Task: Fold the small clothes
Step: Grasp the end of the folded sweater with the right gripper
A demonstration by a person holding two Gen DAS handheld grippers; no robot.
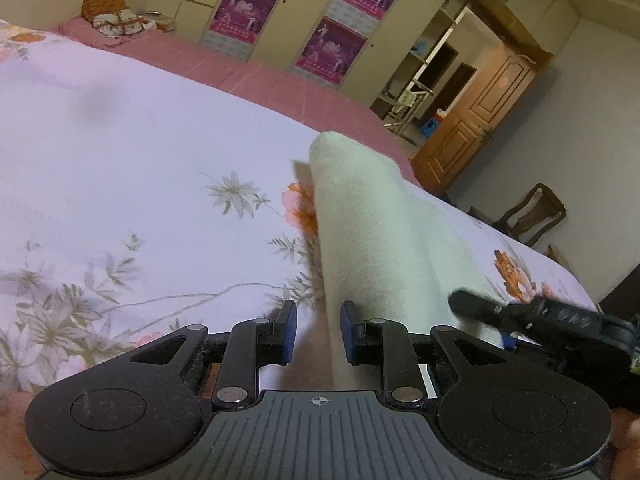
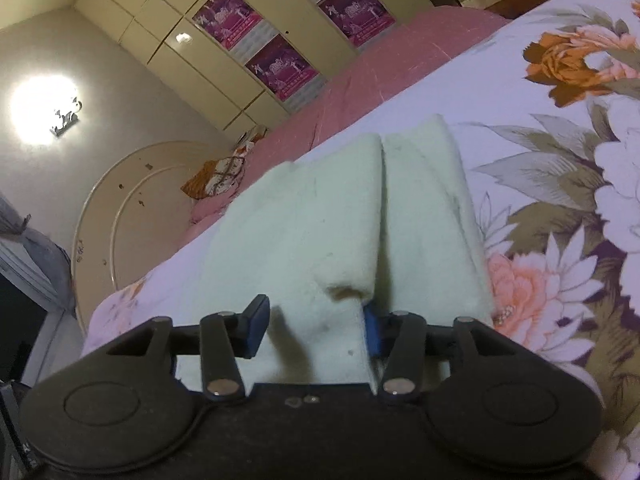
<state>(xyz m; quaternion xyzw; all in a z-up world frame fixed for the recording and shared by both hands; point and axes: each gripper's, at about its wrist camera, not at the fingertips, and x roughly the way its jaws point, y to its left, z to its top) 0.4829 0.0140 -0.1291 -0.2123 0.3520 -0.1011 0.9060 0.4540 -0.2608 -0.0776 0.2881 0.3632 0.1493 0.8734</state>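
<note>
Both hand-held grippers (image 1: 319, 334) (image 2: 316, 326) apart; pale garment (image 2: 320, 216) between right pads, near edge hidden.

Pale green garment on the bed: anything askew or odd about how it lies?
Yes. In the right wrist view the pale green garment is not flat: two folded flaps stand up with a gap between them, humped above the floral bedsheet. No damage shows.

Garment's (image 2: 320, 220) near edge hidden behind right gripper (image 2: 316, 326); jaws' grip perhaps unclear
</note>
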